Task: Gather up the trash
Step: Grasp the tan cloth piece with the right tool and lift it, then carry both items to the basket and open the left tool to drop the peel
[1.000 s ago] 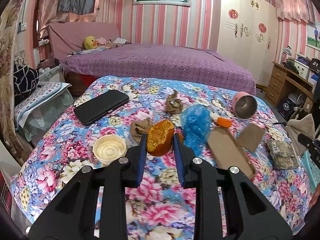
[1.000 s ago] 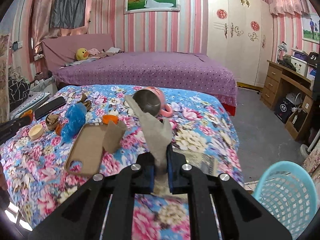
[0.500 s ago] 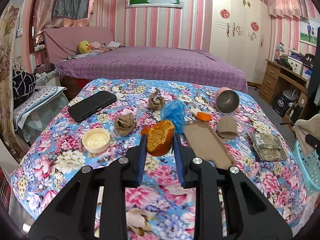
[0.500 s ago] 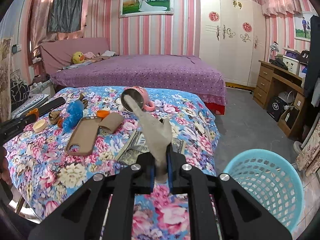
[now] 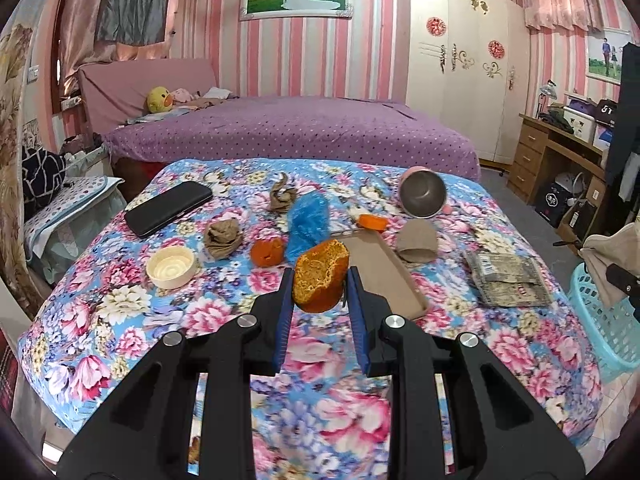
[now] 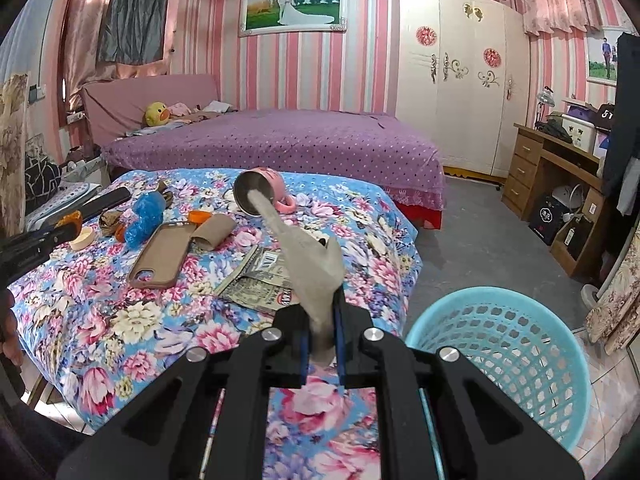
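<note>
My left gripper (image 5: 319,280) is shut on an orange peel (image 5: 320,280) and holds it above the floral table. My right gripper (image 6: 321,312) is shut on a crumpled grey paper (image 6: 308,264), held near the table's right end, left of the blue mesh basket (image 6: 504,364). The basket also shows in the left wrist view (image 5: 608,328). On the table lie another orange peel (image 5: 267,252), a blue plastic bag (image 5: 308,222), brown paper wads (image 5: 222,238), a cardboard tube (image 5: 416,242) and a flattened wrapper (image 5: 506,278).
A black phone (image 5: 168,208), a brown phone case (image 5: 384,280), a cream lid (image 5: 170,268) and a tipped pink metal cup (image 5: 424,196) lie on the table. A purple bed (image 5: 288,128) stands behind, a wooden desk (image 6: 560,184) at the right.
Both grippers have pulled back from the table with their loads. The right gripper has swung right, and the basket has come further into its view.
</note>
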`<state>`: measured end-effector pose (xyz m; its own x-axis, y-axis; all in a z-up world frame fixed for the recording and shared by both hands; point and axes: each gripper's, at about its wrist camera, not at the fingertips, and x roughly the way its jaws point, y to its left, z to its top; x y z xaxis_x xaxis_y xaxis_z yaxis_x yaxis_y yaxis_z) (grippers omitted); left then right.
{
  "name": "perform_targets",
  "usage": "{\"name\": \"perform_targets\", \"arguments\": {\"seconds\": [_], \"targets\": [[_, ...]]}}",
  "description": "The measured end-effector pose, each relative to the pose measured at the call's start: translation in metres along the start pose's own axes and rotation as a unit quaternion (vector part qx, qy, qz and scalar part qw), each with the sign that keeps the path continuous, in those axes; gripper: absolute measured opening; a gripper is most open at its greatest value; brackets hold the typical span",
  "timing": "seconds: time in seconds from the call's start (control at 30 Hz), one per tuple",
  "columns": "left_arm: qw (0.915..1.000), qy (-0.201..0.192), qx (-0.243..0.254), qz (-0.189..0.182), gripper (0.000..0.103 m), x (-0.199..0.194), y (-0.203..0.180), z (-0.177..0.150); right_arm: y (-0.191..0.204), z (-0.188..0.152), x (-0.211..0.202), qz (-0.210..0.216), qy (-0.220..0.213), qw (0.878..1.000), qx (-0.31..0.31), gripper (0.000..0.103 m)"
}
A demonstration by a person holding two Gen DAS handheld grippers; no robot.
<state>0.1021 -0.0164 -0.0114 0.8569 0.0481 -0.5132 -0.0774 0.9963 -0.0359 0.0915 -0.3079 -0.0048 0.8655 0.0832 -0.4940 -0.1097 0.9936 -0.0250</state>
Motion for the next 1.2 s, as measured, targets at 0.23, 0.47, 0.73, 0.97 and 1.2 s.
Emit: {"name": "perform_targets", "arguments": {"seconds": [0.23, 0.47, 0.73, 0.97, 1.2], "targets": [[0.9999, 0.0, 0.011, -0.012, 0.025, -0.005, -0.032, 0.0, -0.025, -0.004, -0.012, -0.004, -0.009, 1.0, 0.02, 0.01], [0.9991, -0.001, 0.03, -0.031, 0.025, -0.005, -0.074, -0.001, -0.056, -0.013, -0.02, -0.021, -0.008, 0.999, 0.036, 0.01], [0.9957, 0.004, 0.054, -0.075, 0.025, 0.001, -0.135, -0.007, -0.109, -0.022, -0.026, -0.05, -0.01, 0.996, 0.071, 0.01], [0.9887, 0.017, 0.077, -0.128, 0.025, 0.01, -0.197, -0.017, -0.153, -0.031, -0.031, -0.1, -0.004, 0.991, 0.09, 0.01], [0.9766, 0.031, 0.092, -0.192, 0.025, 0.015, -0.274, -0.025, -0.196, -0.047, -0.025, -0.142, 0.014, 0.982, 0.122, 0.01]]}}
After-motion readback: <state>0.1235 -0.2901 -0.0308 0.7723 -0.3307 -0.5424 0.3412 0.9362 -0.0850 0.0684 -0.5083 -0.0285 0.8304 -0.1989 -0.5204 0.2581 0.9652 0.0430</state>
